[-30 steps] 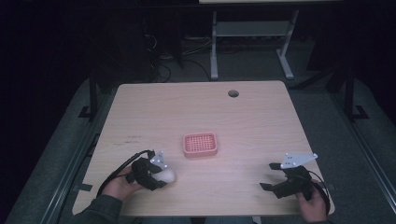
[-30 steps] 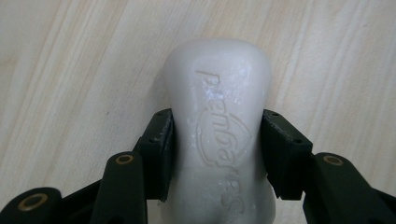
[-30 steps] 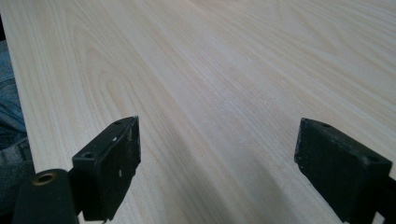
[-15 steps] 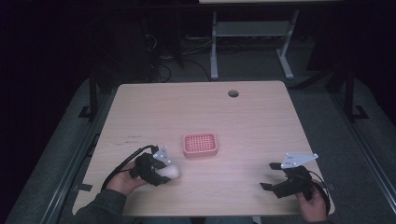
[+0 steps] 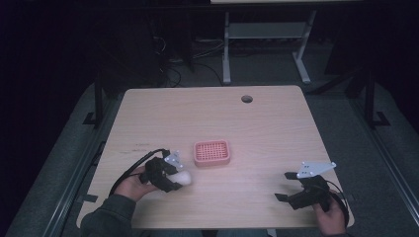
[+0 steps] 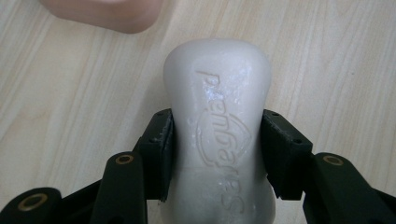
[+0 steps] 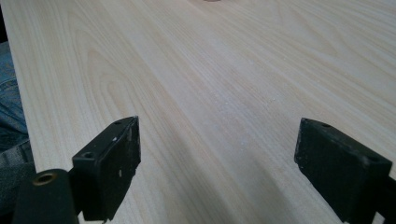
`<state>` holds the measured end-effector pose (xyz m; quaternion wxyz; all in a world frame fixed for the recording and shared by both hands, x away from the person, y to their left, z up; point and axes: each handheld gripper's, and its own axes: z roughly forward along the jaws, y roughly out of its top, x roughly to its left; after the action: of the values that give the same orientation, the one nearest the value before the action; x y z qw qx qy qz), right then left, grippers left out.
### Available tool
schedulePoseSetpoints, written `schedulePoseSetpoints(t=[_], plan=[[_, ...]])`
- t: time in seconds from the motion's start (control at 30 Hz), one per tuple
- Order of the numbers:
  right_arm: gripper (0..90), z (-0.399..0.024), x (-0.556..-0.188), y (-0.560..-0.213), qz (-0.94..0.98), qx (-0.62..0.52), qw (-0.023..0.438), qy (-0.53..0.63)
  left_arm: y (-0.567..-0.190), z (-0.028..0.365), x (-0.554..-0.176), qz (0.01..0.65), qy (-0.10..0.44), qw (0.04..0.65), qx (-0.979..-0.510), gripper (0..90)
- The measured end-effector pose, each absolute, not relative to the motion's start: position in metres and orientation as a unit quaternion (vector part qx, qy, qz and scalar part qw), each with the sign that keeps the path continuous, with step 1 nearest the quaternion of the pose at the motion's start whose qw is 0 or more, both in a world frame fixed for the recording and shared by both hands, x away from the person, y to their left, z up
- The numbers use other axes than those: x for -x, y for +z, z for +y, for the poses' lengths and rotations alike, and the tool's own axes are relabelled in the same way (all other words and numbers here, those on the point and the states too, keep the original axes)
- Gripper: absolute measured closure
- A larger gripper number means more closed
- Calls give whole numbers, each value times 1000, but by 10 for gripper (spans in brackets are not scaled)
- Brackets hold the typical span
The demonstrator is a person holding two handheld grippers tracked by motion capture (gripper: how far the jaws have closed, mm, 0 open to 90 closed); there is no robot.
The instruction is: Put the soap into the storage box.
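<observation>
A white bar of soap (image 6: 219,126) with embossed lettering sits clamped between both pads of my left gripper (image 6: 217,154), just above the wooden table. From above, the soap (image 5: 183,178) and left gripper (image 5: 174,178) lie at the front left, a short way left and in front of a pink slotted soap dish (image 5: 211,152). A corner of that dish (image 6: 102,14) appears at the top of the left gripper view. My right gripper (image 5: 284,186) rests at the front right with its jaws spread wide and nothing between them (image 7: 217,158).
The light wooden table (image 5: 207,113) has a round cable hole (image 5: 246,98) near its far edge. A black cable (image 5: 133,168) loops off the left gripper. Beyond the table stands a white desk frame (image 5: 262,44) on a dark floor.
My left gripper with the soap has shifted a little to the right and away from me, toward the pink dish. The right gripper has stayed put.
</observation>
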<state>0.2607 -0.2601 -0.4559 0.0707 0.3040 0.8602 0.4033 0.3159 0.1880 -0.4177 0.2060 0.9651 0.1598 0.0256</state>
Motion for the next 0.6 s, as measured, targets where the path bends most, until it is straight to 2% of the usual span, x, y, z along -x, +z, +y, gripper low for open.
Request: schedulePoseSetpoints(t=[0.6], plan=[[142,-261,-261,-456,858,-306,70,407,-413,177,-331,152,18,202,-967,492]])
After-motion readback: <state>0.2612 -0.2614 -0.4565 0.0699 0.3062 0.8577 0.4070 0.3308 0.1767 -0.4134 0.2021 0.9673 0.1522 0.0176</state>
